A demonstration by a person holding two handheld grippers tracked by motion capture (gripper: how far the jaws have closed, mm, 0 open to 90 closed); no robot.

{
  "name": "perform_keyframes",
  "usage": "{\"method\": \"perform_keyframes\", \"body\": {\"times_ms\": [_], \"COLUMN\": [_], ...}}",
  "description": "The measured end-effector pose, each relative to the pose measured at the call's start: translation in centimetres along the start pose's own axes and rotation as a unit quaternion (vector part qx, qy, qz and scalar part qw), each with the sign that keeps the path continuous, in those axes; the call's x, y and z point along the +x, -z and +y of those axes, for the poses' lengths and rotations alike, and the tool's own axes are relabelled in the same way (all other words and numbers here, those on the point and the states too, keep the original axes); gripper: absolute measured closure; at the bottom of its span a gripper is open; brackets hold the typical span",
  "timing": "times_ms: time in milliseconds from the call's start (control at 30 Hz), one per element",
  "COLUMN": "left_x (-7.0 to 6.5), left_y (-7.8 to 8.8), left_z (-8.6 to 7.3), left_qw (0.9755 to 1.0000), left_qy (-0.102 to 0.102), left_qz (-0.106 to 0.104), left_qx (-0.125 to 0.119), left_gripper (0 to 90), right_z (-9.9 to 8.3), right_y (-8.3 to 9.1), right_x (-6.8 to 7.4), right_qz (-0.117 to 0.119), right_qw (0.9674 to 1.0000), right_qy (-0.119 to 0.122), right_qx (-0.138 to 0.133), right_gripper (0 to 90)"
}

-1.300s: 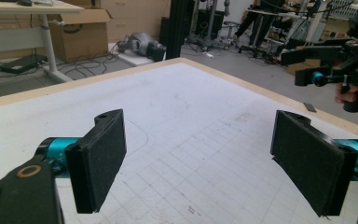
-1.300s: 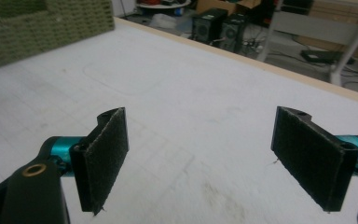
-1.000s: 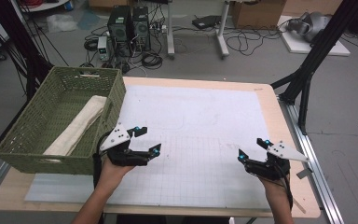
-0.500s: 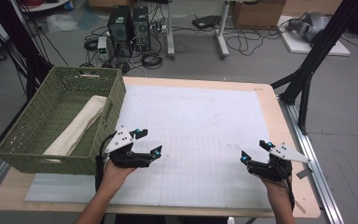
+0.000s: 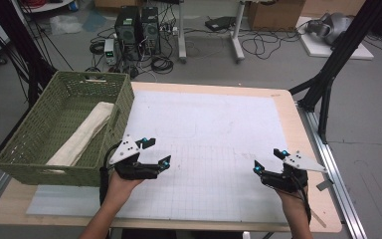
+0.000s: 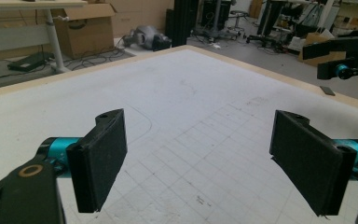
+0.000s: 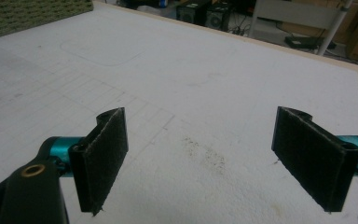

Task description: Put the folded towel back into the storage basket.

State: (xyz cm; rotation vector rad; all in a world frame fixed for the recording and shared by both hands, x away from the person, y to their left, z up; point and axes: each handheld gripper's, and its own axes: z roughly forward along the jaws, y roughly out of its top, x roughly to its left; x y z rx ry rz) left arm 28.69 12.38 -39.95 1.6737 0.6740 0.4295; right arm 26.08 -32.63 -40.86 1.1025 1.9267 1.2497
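Cables, computer towers and cardboard boxes crowd the floor behind a wooden table (image 5: 308, 149) covered by a white gridded mat (image 5: 209, 144). At the left of the high view a green woven basket (image 5: 122, 107) stands on the table, and a cream folded cloth (image 5: 82, 137) lies lengthwise inside it, 1 end near the lower left rim.

The left gripper (image 5: 151, 152) sits at lower centre-left, just beside the basket's near corner, jaws spread wide with nothing between them. The right gripper (image 5: 268, 160) sits at lower right, well apart from the basket, jaws also spread and empty.

That cloth looks light, soft and limp; it would likely sag and unfold if lifted by 1 end, so pinching the folded layers near the middle, or 1 gripper at each end, seems the safer hold.

The left gripper (image 6: 196, 163) view looks across bare mat and catches the other gripper at upper right. The right gripper (image 7: 198, 161) view shows a brown speckled stain (image 7: 205, 151) on the mat and a strip of basket (image 7: 32, 14) at upper left
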Motion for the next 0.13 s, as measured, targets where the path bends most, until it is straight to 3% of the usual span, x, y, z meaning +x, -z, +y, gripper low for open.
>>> {"method": "perform_keyframes", "body": {"times_ms": [133], "left_x": [-0.03], "left_y": [-0.16], "left_z": [0.00], "left_qw": [1.0000], "left_qy": [0.000], "left_qz": [-0.001], "left_qx": [-0.003], "left_gripper": [19.2], "right_z": [0.04], "right_y": [-0.04], "right_x": [0.16], "right_qz": [0.003], "right_qw": [1.0000], "right_qy": [0.004], "right_qx": [0.003], "right_gripper": [17.1]}}
